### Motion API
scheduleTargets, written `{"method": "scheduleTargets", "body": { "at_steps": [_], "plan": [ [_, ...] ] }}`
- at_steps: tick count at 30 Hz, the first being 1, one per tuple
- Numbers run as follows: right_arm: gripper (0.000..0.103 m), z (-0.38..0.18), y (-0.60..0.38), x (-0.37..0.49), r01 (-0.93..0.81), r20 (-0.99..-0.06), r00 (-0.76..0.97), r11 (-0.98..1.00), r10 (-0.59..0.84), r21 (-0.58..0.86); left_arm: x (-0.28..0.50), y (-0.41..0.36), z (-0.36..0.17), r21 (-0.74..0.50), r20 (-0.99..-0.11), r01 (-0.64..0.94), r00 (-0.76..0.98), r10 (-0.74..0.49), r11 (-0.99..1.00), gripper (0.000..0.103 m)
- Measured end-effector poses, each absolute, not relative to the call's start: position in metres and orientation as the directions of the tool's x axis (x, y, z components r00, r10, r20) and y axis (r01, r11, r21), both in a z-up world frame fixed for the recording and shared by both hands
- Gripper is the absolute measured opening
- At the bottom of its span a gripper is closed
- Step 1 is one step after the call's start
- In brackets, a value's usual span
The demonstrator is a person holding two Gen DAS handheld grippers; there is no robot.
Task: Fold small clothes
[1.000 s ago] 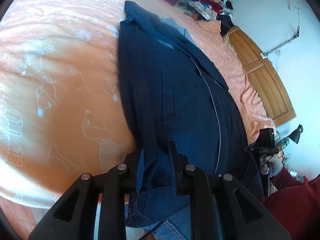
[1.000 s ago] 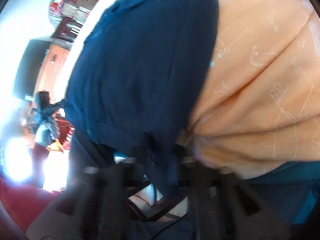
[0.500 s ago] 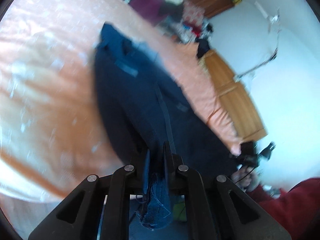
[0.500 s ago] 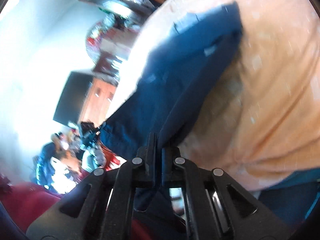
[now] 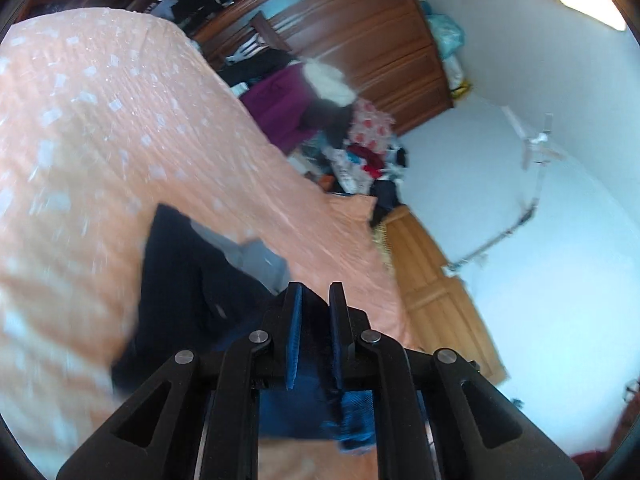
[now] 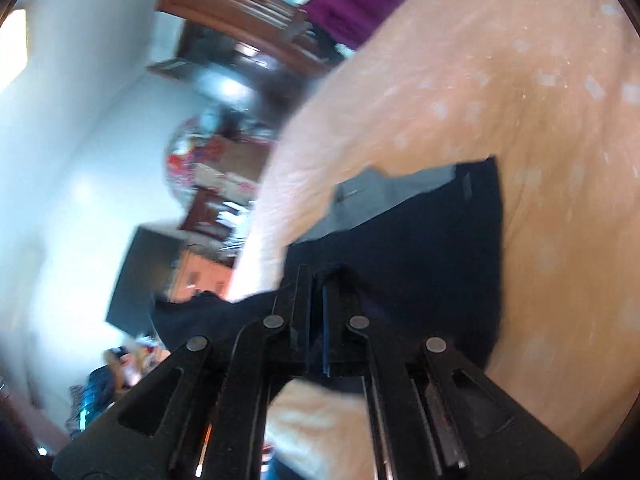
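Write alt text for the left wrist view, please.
The left gripper is shut on dark blue trousers, which lie partly on an orange bedspread. Behind the bed are a clothes pile, a wooden wardrobe and a white wall.

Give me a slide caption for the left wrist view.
Left gripper pinching the dark navy garment over the peach patterned bedspread.

Both tongs, left (image 5: pixel 314 300) and right (image 6: pixel 320 280), clamped on cloth.

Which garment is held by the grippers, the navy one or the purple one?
The navy garment on the bed: both grippers pinch its hem. The purple one lies far behind, untouched.
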State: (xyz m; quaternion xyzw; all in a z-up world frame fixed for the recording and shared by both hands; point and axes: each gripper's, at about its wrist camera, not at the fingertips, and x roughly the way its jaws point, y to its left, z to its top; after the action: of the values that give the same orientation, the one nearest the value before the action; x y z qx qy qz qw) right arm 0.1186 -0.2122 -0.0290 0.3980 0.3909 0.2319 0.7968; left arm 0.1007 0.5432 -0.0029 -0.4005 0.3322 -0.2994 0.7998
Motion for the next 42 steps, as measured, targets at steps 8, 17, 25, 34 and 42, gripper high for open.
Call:
{"method": "scheduleTargets", "body": {
  "at_steps": [8, 17, 25, 34, 42],
  "plan": [
    [0.017, -0.163, -0.225, 0.229, 0.181, -0.684, 0.436, 0.687, 0.585, 0.703, 0.227, 0.523, -0.145, -0.673, -0.667, -0.079, 0.494, -0.558, 0.735, 0.028],
    [0.018, -0.140, -0.215, 0.225, 0.064, -0.670, 0.518, 0.757, 0.531, 0.650, 0.202, 0.507, -0.147, -0.583, -0.695, 0.042, 0.491, -0.526, 0.811, 0.028],
    [0.077, -0.104, -0.217, 0.218, 0.056, -0.634, 0.662, 0.817, 0.400, 0.574, 0.164, 0.514, -0.095, -0.528, -0.673, 0.117, 0.547, -0.498, 0.841, 0.042],
    [0.054, -0.122, -0.213, 0.124, -0.111, -0.699, 0.507, 0.842, 0.504, 0.527, 0.099, 0.458, -0.081, -0.557, -0.657, 0.295, 0.416, -0.629, 0.776, 0.043],
    [0.059, -0.131, -0.188, 0.053, -0.243, -0.648, 0.463, 0.790, 0.604, 0.563, 0.026, 0.301, -0.101, -0.656, -0.614, 0.516, 0.059, -0.787, 0.551, 0.043]
  ]
}}
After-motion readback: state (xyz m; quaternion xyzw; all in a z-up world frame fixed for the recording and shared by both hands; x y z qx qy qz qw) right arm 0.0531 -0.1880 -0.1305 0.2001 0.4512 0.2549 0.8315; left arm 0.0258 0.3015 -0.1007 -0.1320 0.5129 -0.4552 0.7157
